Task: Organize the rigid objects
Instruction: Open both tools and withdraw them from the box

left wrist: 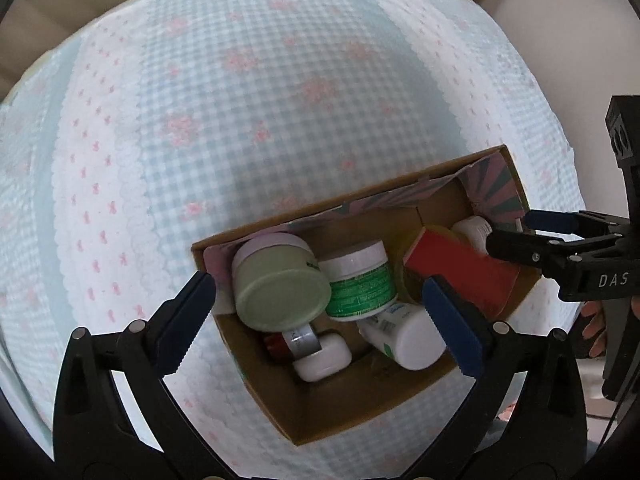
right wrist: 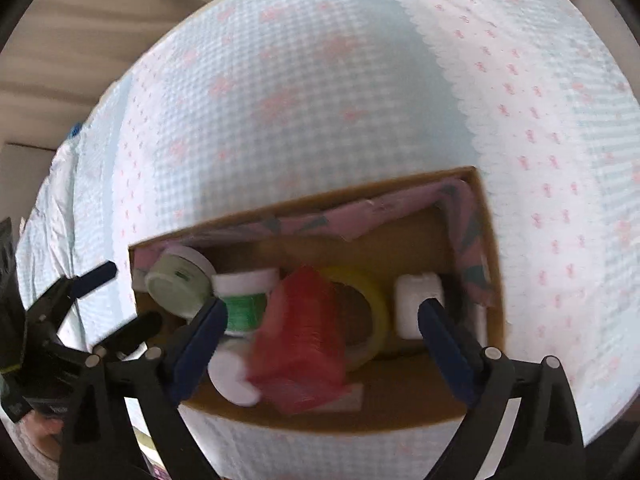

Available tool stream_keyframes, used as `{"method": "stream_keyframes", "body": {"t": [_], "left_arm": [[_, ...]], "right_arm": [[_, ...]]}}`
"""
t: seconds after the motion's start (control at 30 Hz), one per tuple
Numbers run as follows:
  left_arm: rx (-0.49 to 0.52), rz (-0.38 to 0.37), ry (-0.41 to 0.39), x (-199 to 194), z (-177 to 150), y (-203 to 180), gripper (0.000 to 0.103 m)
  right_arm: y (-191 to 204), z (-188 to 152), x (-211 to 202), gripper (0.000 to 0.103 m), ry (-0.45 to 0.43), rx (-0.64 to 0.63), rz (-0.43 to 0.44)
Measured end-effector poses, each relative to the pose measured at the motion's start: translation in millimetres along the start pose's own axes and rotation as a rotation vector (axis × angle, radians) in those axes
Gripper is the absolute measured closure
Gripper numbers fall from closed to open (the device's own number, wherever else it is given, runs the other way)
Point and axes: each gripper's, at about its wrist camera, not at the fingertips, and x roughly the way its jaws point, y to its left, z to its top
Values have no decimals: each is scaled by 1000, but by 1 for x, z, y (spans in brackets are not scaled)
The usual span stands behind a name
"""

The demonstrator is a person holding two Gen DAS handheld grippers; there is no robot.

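Both fingers (left wrist: 188, 320) spread wide (nothing gripped) over cardboard box (left wrist: 320, 412).

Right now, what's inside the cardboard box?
The box holds a pale green jar, a green-labelled tub, a red packet, a tape roll and white bottles. Whatever lies beneath them is hidden.
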Motion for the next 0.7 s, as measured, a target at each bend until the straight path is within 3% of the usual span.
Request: {"method": "stream_keyframes", "body": {"t": [0.37, 0.7], "left_arm": [[-3, 10, -65, -45, -28, -22, 0], [-13, 80, -136, -99, -50, -53, 0]], "right_arm": [[-6, -33, -48, 8, -76, -2, -26], [-12, -57, -98, 8, -170, -19, -4]]}}
